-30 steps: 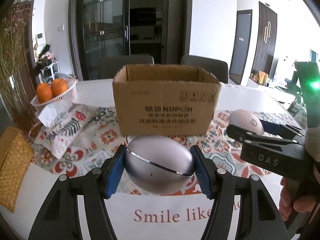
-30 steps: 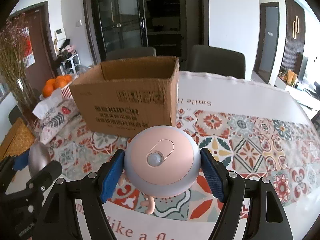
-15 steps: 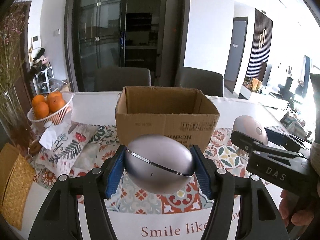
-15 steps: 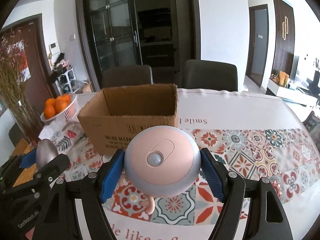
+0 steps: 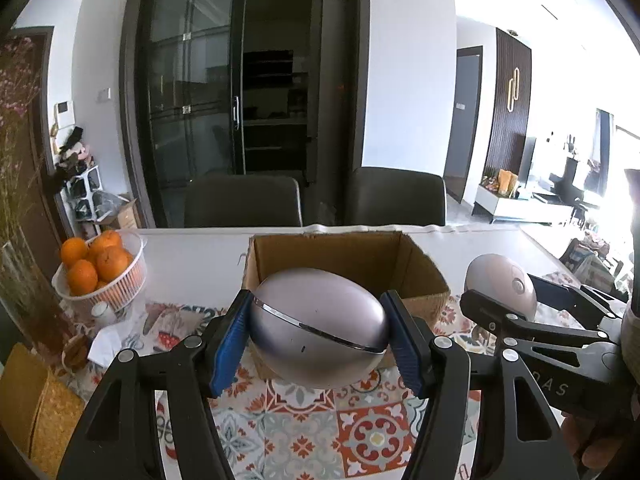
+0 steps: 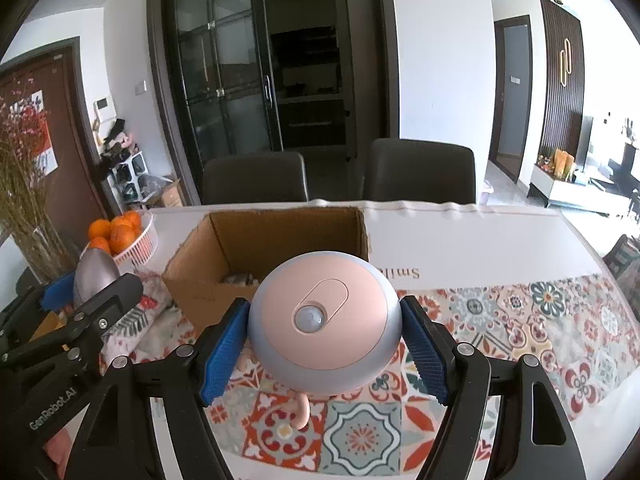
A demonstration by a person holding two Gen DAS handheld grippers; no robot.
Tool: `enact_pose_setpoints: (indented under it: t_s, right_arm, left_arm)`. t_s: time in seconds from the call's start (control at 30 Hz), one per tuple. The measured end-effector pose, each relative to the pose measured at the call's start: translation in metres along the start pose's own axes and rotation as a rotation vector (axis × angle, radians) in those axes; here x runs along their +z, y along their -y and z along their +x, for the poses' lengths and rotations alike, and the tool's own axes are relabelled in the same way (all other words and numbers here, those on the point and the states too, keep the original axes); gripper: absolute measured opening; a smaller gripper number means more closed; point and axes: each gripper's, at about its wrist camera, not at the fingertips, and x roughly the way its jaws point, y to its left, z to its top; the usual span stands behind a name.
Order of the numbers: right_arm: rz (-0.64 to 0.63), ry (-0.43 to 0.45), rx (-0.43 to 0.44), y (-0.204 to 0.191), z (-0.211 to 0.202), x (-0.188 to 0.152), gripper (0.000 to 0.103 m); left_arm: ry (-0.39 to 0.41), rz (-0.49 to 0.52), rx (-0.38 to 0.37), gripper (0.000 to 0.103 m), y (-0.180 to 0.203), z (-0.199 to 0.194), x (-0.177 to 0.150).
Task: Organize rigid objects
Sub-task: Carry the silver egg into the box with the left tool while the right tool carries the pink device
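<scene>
Held low and centre in each wrist view: a silver egg-shaped case point(image 5: 318, 330) clamped in the left hand-held gripper point(image 5: 316, 338), a pink round sensor light point(image 6: 324, 322) clamped in the right hand-held gripper point(image 6: 324, 326), both above the patterned worktop point(image 6: 520, 320). Just beyond, mid-frame, the open cardboard box point(image 6: 256, 240), likely destination. Best carried clear over the near wall, then lowered inside one at a time before release.
</scene>
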Motion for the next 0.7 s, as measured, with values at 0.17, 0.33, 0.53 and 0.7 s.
enact_pose_setpoints:
  t_s: [0.17, 0.33, 0.53, 0.7]
  right_arm:
    - [0.015, 0.001, -0.007, -0.004, 0.003, 0.014, 0.076]
    - [0.048, -0.038, 0.015, -0.003, 0.018, 0.025, 0.076]
    - [0.077, -0.069, 0.025, -0.002, 0.039, 0.039, 0.076]
    - [0.062, -0.076, 0.011, -0.002, 0.052, 0.055, 0.076]
  left_arm:
    - [-0.008, 0.000, -0.026, 0.064, -0.006, 0.010, 0.017]
    - [-0.048, 0.004, -0.047, 0.064, -0.011, 0.026, 0.033]
    - [-0.089, 0.037, -0.060, 0.064, -0.010, 0.046, 0.049]
    - [-0.149, 0.055, -0.074, 0.064, -0.014, 0.067, 0.058]
